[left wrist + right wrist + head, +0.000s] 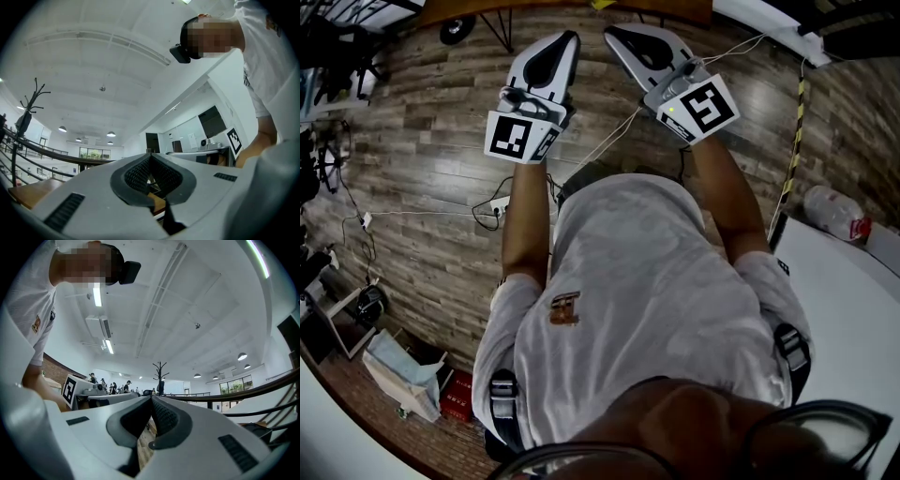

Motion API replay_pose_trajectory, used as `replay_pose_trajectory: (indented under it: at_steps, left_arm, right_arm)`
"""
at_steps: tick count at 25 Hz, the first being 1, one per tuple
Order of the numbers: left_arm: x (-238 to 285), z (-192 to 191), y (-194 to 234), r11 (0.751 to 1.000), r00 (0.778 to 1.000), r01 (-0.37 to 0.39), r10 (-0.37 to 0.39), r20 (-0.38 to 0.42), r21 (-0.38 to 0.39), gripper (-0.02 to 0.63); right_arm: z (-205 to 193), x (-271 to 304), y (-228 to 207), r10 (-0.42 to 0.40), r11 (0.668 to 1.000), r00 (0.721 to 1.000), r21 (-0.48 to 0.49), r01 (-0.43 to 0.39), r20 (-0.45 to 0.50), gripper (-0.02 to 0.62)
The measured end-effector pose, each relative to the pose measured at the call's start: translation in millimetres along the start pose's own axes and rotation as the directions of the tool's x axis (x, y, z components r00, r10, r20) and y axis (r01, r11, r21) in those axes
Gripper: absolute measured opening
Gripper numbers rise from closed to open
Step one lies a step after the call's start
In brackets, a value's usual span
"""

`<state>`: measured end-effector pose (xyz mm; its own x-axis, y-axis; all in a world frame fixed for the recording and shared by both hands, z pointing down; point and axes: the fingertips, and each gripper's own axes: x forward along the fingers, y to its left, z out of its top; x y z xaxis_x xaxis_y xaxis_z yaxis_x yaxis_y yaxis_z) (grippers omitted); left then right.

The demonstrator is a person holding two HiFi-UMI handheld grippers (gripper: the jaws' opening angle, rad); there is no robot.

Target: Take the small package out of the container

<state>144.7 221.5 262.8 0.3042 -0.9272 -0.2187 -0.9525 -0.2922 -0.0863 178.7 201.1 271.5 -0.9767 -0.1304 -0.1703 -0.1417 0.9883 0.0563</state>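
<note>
Neither a small package nor a container shows in any view. In the head view a person in a white shirt holds both grippers out in front of the chest, above a wooden floor. My left gripper [570, 37] has its jaws together with nothing between them, and its own view shows the tips meeting [150, 155] against the ceiling. My right gripper [610, 33] is likewise shut and empty, its jaws closed [151, 397] in its own view. The two grippers are side by side, tips close to each other, and both point upward.
A white table [853, 309] stands at the right, with a plastic bottle [832, 213] near its far corner. Cables and a power strip [498, 203] lie on the floor. Bags [403, 375] sit at the lower left. A coat stand [160, 373] rises far off.
</note>
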Motion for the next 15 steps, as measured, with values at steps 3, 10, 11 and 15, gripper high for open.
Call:
replay_pose_trajectory:
  at_steps: [3,10,11,15]
  left_arm:
    - [8.0,-3.4,-1.4,1.0,1.0,-0.01,0.01,-0.001,0.005,0.018]
    - [22.4,-8.8,9.7,1.0,1.0,-0.018,0.018,0.002,0.003,0.018]
    - [24.4,-9.4,14.6,1.0,1.0,-0.019,0.019,0.002,0.002,0.018]
    - [35.8,-14.3,34.8,1.0,1.0,-0.016,0.016,0.009,-0.001,0.018]
  right_arm:
    - [-2.6,-3.8,-8.9,0.009,1.0,1.0,0.001,-0.009,-0.004,0.032]
    - [-10.9,4.4,-25.7,0.016,1.0,1.0,0.006,-0.016,-0.021,0.032]
    - [-11.7,8.5,-28.0,0.017,1.0,1.0,0.005,-0.017,-0.024,0.032]
    - [-16.1,23.8,-40.1,0.017,1.0,0.999,-0.002,-0.018,-0.034,0.032]
